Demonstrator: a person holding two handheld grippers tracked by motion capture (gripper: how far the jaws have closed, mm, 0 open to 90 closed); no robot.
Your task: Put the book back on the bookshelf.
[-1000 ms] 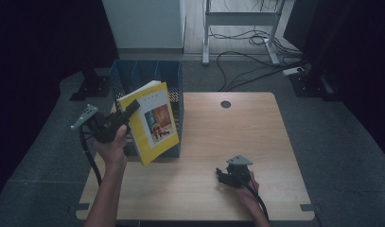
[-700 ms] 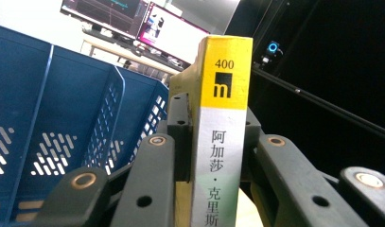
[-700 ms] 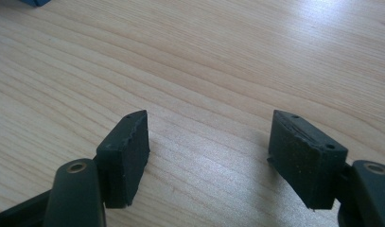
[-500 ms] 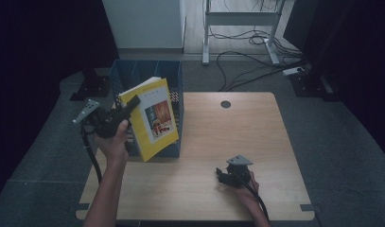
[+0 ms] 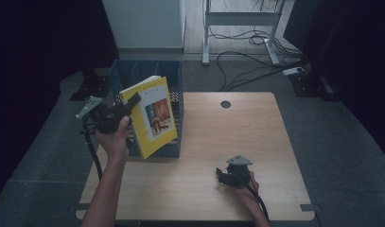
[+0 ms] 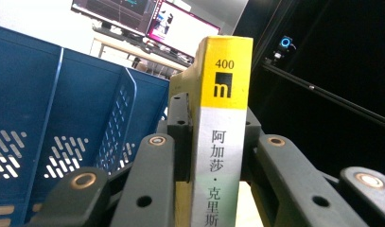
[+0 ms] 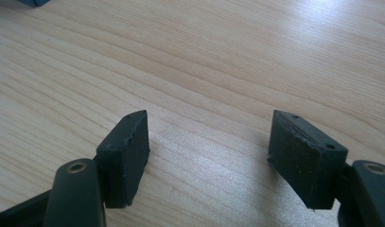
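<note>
Lifting yellow book toward blue file rack

Left gripper [image 5: 126, 106] clamps the yellow book [image 5: 152, 116] by its spine, mid-left of the high view. Since a second ago the book has shifted up and left, leaning against the blue rack [image 5: 176, 80]; probably about to slot in. Rack dividers look empty. Right gripper [image 5: 226, 176] rests lower centre on the table [image 5: 256, 127], jaws apart, holding nothing.

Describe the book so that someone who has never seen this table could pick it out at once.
Start at the wooden table and look to its left end, where a blue file rack stands. The book is held tilted before it, clamped in the left tool. It is the sole bright yellow thing, its spine printed "400".
</note>
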